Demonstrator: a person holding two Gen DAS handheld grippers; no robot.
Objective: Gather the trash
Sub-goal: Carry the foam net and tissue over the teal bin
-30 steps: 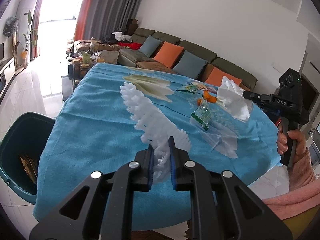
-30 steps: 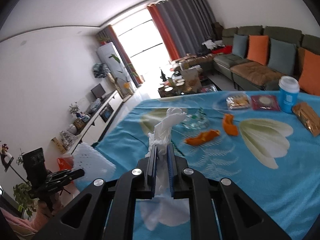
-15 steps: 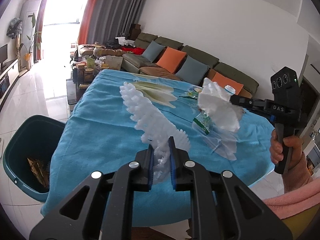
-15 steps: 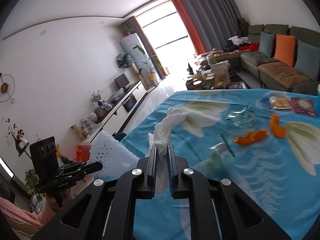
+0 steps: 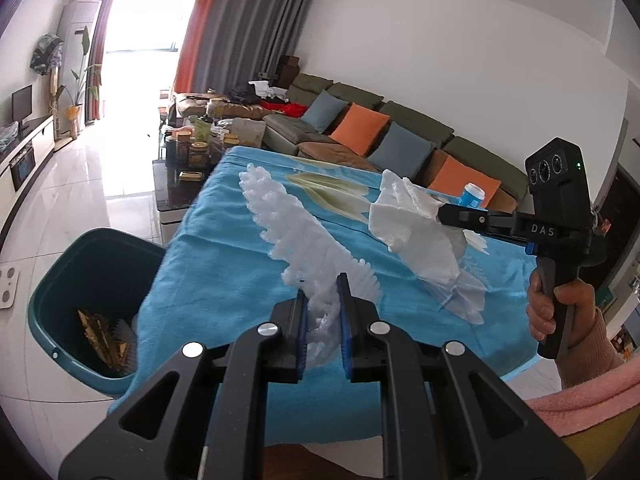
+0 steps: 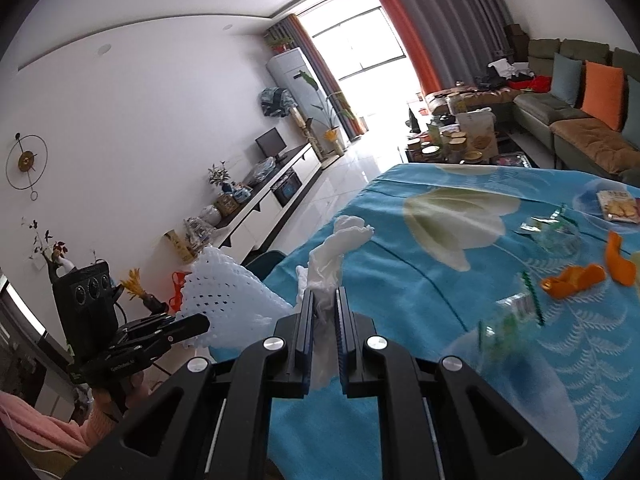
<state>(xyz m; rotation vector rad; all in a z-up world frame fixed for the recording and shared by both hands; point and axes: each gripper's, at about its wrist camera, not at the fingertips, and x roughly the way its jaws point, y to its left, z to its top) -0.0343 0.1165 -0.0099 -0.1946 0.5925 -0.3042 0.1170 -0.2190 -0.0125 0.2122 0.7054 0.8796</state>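
The left gripper (image 5: 322,296) pinches a white foam net sleeve (image 5: 296,236) above the tablecloth's (image 5: 224,248) near edge; the right gripper (image 6: 324,312) pinches a crumpled tissue (image 6: 336,252) over the same corner. The teal bin (image 5: 60,280) stands on the floor just beside the table (some trash already inside). Good practice: carry each piece fully over the bin mouth before releasing, since both are light and may drift.

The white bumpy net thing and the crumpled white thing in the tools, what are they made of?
The white net in the left tool looks like soft foam mesh, the sort wrapped around fruit: matte, puffy, full of holes. The crumpled white piece in the right tool looks like tissue paper: thin, dull, softly creased. It could be a napkin.
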